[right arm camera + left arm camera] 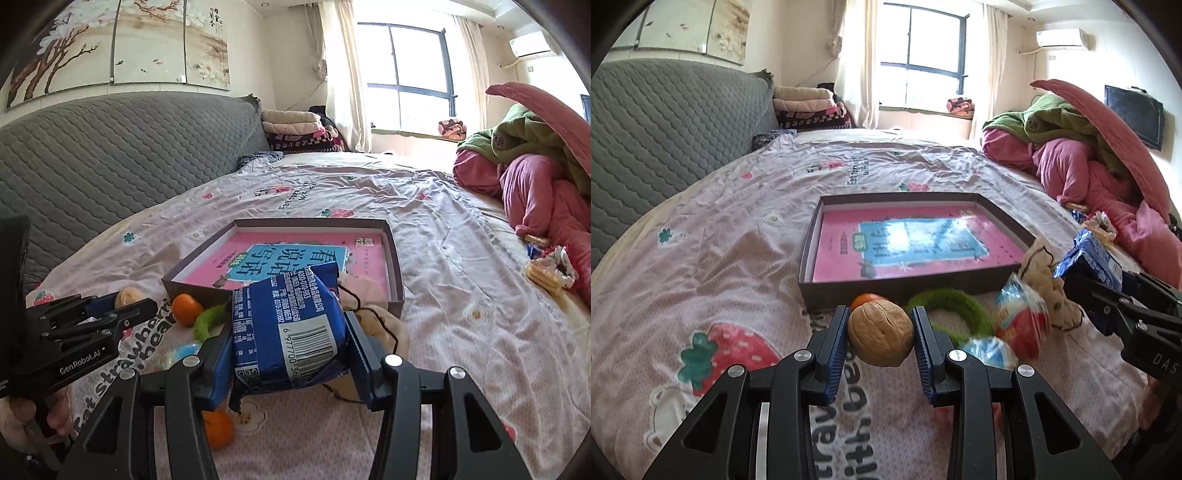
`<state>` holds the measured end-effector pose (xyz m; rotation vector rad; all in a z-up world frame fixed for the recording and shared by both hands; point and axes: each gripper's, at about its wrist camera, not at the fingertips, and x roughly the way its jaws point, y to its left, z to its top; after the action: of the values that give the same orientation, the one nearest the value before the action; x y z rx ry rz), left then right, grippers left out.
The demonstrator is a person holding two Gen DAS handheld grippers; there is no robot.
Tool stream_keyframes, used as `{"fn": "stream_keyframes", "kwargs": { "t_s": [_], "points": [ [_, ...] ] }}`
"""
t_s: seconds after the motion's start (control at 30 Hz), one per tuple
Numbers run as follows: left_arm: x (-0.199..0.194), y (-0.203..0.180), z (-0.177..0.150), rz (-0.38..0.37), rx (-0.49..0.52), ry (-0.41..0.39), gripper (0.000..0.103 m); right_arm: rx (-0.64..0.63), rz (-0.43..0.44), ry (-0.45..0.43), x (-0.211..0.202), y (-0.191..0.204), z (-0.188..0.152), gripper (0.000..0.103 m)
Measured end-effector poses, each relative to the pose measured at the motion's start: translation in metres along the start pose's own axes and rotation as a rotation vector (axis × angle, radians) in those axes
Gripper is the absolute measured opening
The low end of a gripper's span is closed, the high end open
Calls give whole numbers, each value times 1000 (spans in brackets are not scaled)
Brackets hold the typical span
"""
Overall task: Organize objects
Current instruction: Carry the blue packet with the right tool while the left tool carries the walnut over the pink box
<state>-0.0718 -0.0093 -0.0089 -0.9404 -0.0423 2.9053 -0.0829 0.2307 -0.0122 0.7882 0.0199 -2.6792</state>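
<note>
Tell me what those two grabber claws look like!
Both are black, angular frames with round silver bolts and ridged blue pads on the fingers. The left gripper has white "GenRobot.AI" lettering on its side. The right gripper shows white "DAS" letters.

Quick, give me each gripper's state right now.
Left gripper: jaws closed on the walnut.
Right gripper: jaws closed on the blue snack packet.
</note>
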Motion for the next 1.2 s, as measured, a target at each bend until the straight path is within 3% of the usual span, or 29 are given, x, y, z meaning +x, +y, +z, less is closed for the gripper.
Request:
{"fn": "stream_keyframes", "kwargs": {
  "t_s": [1.2],
  "points": [
    [61, 24, 66, 4, -37, -7, 34, -41, -12, -21, 57, -27, 59, 53]
  ]
}}
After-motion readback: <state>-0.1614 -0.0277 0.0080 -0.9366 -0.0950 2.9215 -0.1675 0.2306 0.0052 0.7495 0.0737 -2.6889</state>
